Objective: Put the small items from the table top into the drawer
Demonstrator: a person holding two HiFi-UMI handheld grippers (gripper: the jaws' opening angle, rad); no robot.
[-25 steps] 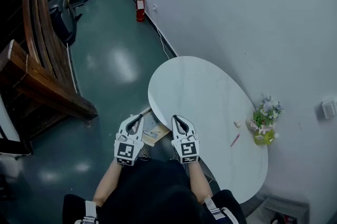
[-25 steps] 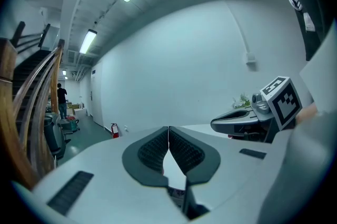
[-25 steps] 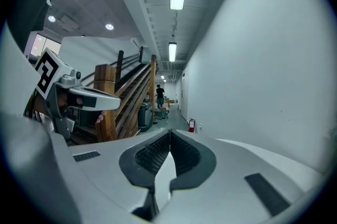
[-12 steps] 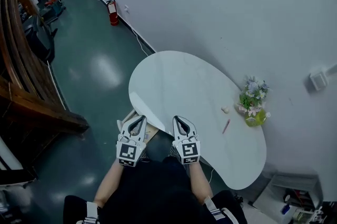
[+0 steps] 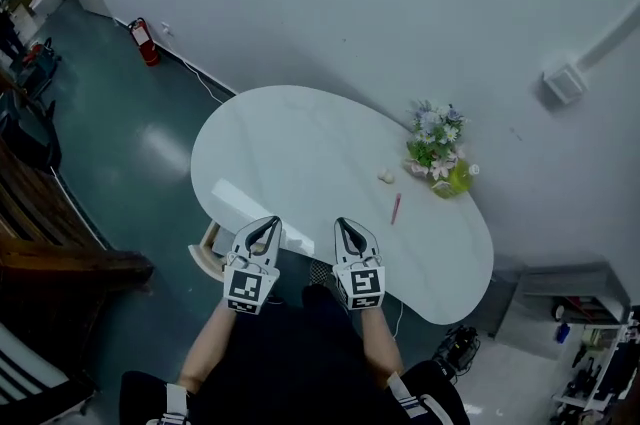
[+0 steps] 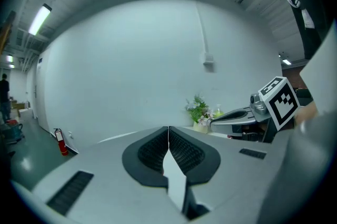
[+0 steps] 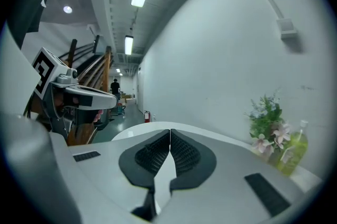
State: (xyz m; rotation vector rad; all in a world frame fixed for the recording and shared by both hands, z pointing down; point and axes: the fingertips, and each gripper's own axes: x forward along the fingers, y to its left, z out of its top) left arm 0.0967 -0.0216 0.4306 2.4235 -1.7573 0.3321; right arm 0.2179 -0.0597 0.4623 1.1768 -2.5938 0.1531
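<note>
The person held both grippers out in front of the body, side by side and roughly parallel, forearms bare and stretched forward from dark sleeves. The left gripper (image 5: 267, 225) pointed ahead and slightly downward, its jaws clenched tip to tip with nothing between them. The right gripper (image 5: 344, 227) sat level with it, well apart from it, and was likewise closed tight and empty. Each carried its marker cube at the rear, just in front of the hand that gripped it.

Both sets of tips hovered at the near edge of a white oval table (image 5: 290, 153). The task's small items lay ahead and to the right of the right gripper, apart from its tips: a red pen (image 5: 396, 207) nearest, and just beyond it a small pale lump (image 5: 386, 176) whose kind could not be made out. Farther still on that same side stood a bunch of flowers (image 5: 433, 138) in a yellow-green vase (image 5: 457, 178), close to the wall.

To the left of the left gripper, below the table's edge, a pale box-like shape (image 5: 205, 253) stuck out; whether it was the drawer could not be told. Far ahead and to the left of both claws, a red fire extinguisher (image 5: 145, 41) stood on the green floor against the wall.
</note>
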